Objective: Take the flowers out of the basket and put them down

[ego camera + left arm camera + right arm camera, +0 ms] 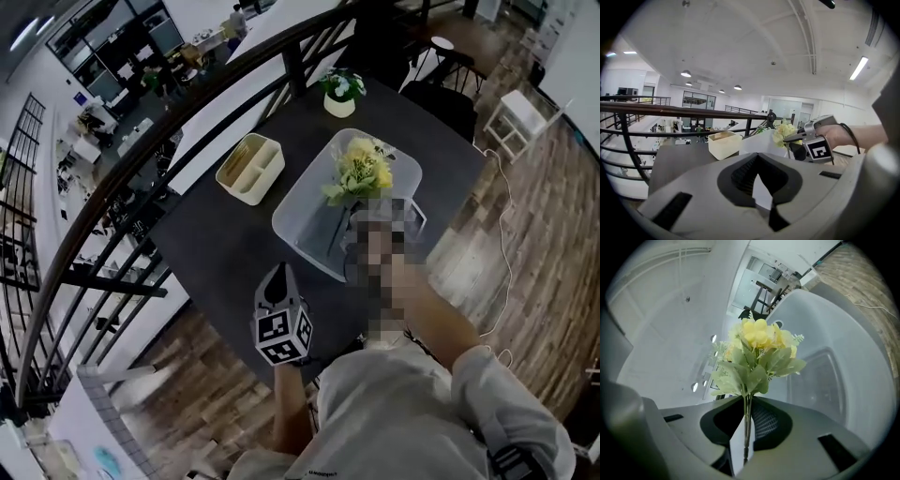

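One bunch of yellow artificial flowers with green leaves (pixel 359 171): stems pinched in nearly closed right gripper (pixel 746 425), above far end of pale translucent plastic basket (pixel 300 225). Not yet set on dark table (pixel 216 244). Left gripper (pixel 771 202): closed, empty, near-left.

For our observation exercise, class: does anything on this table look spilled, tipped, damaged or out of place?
Nothing stands out. The cream box and the potted plant stand upright on the table, the basket sits flat, and the right gripper holds the yellow flowers by their stems, intact.
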The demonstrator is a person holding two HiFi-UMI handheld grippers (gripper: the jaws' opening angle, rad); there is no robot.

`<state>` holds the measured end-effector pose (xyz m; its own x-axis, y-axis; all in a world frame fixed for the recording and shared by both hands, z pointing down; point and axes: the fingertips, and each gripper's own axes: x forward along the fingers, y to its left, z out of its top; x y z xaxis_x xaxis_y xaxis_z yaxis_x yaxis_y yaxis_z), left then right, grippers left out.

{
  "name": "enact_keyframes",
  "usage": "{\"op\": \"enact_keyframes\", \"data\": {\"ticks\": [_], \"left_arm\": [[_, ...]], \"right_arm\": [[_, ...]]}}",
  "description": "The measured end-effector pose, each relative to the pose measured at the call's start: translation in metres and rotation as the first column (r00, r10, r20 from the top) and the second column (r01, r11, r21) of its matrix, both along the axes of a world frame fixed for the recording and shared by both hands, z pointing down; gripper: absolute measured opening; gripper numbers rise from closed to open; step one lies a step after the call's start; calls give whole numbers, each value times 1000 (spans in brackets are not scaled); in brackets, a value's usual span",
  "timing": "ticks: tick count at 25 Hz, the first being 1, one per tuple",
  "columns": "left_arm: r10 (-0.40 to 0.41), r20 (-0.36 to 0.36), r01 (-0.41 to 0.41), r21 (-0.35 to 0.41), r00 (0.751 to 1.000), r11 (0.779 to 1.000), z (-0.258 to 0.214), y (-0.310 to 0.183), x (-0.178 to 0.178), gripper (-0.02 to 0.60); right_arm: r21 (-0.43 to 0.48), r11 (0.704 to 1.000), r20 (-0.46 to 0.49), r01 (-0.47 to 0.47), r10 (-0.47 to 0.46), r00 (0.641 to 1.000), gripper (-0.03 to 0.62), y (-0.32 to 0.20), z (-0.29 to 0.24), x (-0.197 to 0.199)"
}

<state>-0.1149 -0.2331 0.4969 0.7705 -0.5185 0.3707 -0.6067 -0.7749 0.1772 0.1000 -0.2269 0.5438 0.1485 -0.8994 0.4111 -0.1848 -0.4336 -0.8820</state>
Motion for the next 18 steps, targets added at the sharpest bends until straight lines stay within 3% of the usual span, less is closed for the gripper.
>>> {"op": "enact_keyframes", "data": {"ticks": [13,18], "left_arm": [[-18,14,18,-45,1000,999,17,-19,9,23],[-73,36,74,-44,997,996,21,-19,-3,23]], "right_arm": [[-145,983,35,-116,122,992,74,0,53,16],[-174,978,58,-118,129,990,73,1,70,12]]}}
